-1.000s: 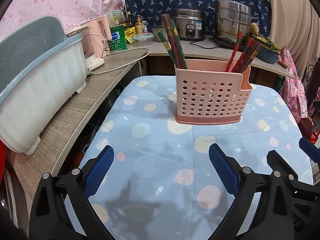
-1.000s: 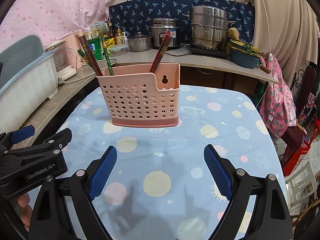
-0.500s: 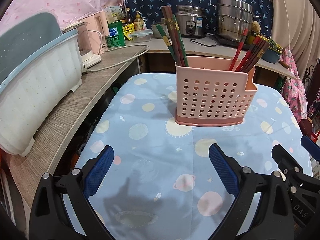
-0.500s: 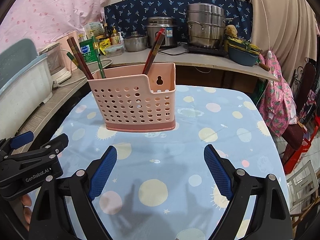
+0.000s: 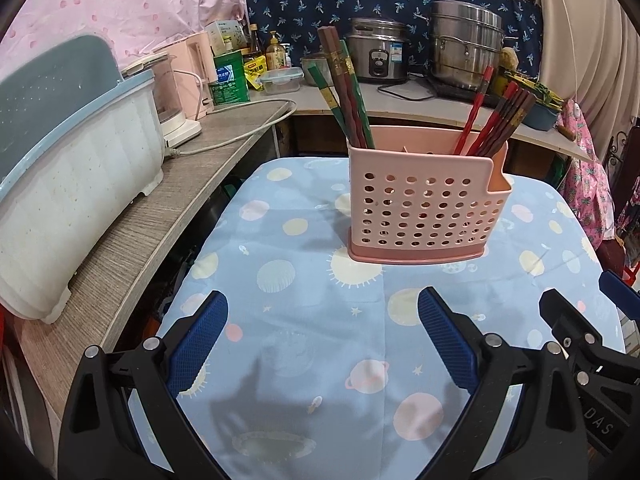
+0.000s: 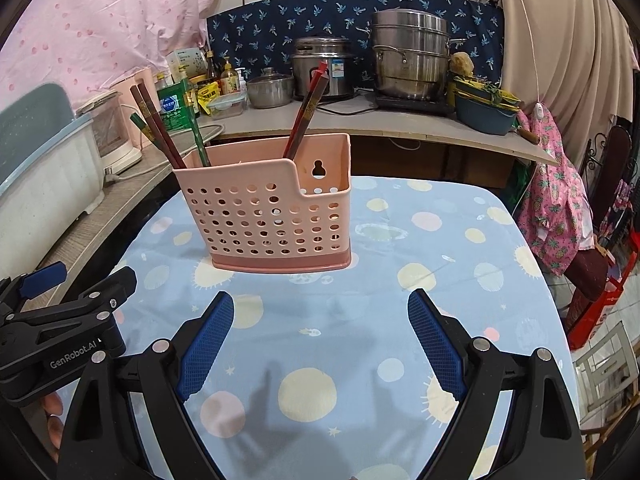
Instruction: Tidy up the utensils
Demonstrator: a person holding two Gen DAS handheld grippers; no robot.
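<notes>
A pink perforated utensil holder (image 5: 424, 212) stands upright on the blue planet-print table (image 5: 304, 280); it also shows in the right wrist view (image 6: 268, 216). Green and brown chopsticks (image 5: 346, 88) lean in its left compartment, red and brown chopsticks (image 5: 496, 120) in its right. In the right wrist view the left bunch (image 6: 160, 128) and the red pair (image 6: 306, 114) stick up. My left gripper (image 5: 322, 340) is open and empty, well short of the holder. My right gripper (image 6: 320, 344) is open and empty too, beside the left one.
A white and blue dish-drainer bin (image 5: 68, 184) sits on the wooden counter (image 5: 132, 236) left of the table. A rice cooker (image 5: 378, 56), steel pots (image 5: 466, 48), bottles and tins line the back counter. Pink clothes (image 6: 560, 200) hang at the right.
Both grippers have drawn back and risen a little, so the holder looks slightly farther and lower. Both stayed open and empty. The holder and chopsticks have not moved.
</notes>
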